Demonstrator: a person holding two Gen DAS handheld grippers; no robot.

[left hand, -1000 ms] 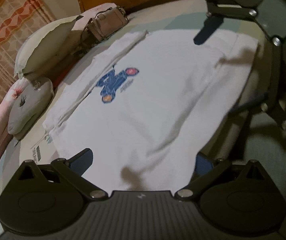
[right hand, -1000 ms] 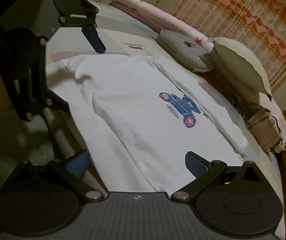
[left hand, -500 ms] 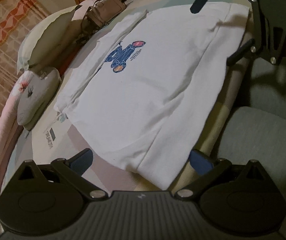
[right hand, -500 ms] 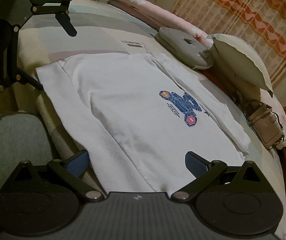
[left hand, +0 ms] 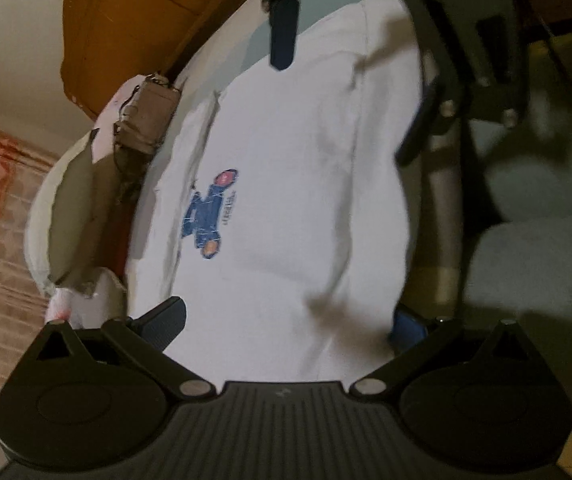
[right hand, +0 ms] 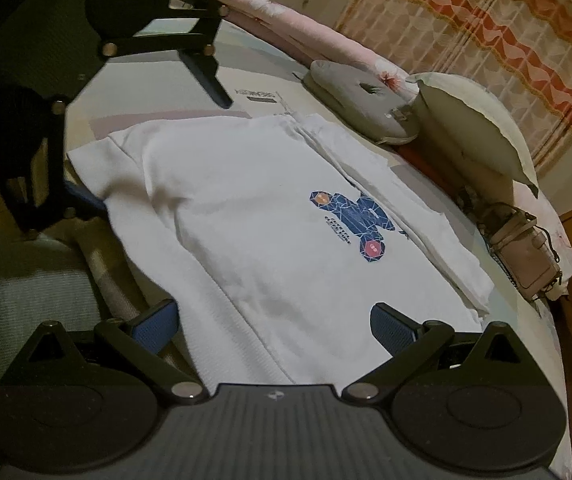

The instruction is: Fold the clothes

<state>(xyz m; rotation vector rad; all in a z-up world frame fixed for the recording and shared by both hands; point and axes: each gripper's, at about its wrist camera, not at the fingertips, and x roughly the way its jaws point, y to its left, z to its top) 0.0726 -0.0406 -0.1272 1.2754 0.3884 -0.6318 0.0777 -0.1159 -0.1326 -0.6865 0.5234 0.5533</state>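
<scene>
Both claws have swung closer over the white T-shirt [right hand: 270,216] on the bed [right hand: 166,96]; left claw [left hand: 286,320] and right claw [right hand: 274,320] gape, empty, at opposite ends of its near long edge.

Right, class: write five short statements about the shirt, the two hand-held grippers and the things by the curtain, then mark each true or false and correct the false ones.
1. The white shirt lies spread on the bed. True.
2. Its print is green and yellow. False: it is mostly blue with red and orange spots.
3. The right hand-held gripper is shut on the shirt. False: its jaws stand open over the cloth.
4. The left hand-held gripper is open. True.
5. A handbag sits in the middle of the shirt. False: it lies beside it, near the pillows.
</scene>
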